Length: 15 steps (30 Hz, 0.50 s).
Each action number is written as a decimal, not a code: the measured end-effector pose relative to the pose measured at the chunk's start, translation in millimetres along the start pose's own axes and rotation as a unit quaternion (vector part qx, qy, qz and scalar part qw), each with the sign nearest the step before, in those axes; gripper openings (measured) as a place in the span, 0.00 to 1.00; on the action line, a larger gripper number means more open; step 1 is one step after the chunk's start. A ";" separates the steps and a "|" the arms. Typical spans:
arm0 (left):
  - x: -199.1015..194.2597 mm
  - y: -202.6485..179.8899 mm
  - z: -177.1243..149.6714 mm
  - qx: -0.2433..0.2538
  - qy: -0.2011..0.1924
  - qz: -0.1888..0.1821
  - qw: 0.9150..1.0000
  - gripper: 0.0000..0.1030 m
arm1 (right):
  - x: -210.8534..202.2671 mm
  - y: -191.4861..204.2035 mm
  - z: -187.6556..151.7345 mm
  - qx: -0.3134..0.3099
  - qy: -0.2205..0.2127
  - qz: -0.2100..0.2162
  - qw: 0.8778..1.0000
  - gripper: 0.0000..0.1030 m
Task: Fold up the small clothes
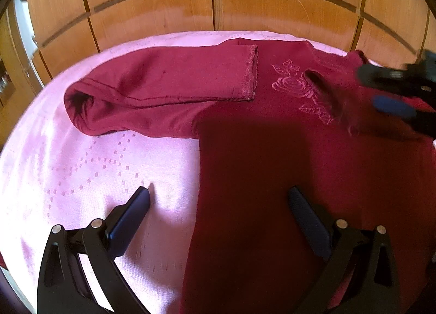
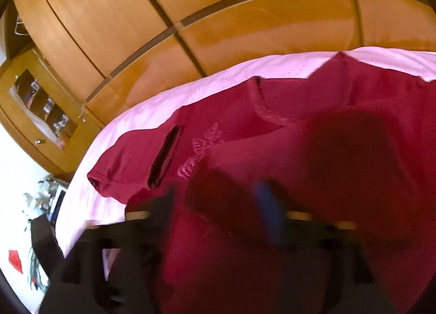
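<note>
The left claw [image 1: 218, 205] is wide apart and grabs nothing. One finger [image 1: 130, 221] hangs over the pink sheet [image 1: 81, 172]. The other finger hangs over the red top [image 1: 259, 177], near its side edge.

The right claw [image 1: 387, 87] is over by the top's far right side, close to the neck. It looks blurry in both views. Its fingers [image 2: 268, 213] are down among a raised fold of red cloth [image 2: 340, 164], but I cannot tell if they pinch it or not.

The top lies flat on the sheet. Its sleeve [image 1: 163, 90] is folded across toward the chest. A pink flower [image 1: 294, 84] is sewn on the chest, with a narrow slit [image 2: 164, 158] beside it. Behind the sheet stand brown wooden doors [image 1: 212, 5].
</note>
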State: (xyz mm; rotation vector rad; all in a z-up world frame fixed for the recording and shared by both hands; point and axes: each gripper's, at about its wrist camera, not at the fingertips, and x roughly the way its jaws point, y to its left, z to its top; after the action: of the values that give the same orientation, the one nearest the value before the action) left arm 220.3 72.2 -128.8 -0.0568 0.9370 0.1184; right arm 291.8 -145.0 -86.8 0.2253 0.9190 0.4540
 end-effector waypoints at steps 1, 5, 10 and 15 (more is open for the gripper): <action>-2.7 4.4 2.6 -0.008 0.003 -0.018 1.000 0.98 | -13.3 -2.0 -2.1 -0.003 -0.016 0.017 1.000 0.74; -29.2 13.1 14.0 -0.043 -0.036 -0.067 0.996 0.97 | -63.2 -10.5 -12.4 -0.045 -0.062 -0.007 0.997 0.74; -54.4 -7.2 46.9 -0.053 -0.078 -0.152 0.984 0.98 | -106.5 -52.5 -29.5 -0.031 -0.080 -0.058 0.995 0.74; -15.6 -44.0 68.7 -0.022 -0.030 -0.170 0.985 0.88 | -133.9 -119.7 -35.0 0.074 -0.095 -0.069 0.990 0.74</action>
State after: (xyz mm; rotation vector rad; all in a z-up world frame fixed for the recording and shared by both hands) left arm 271.7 34.3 -75.7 -0.2524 0.8523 -0.1754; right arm 227.4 -313.8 -57.1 0.3329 0.7756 0.2315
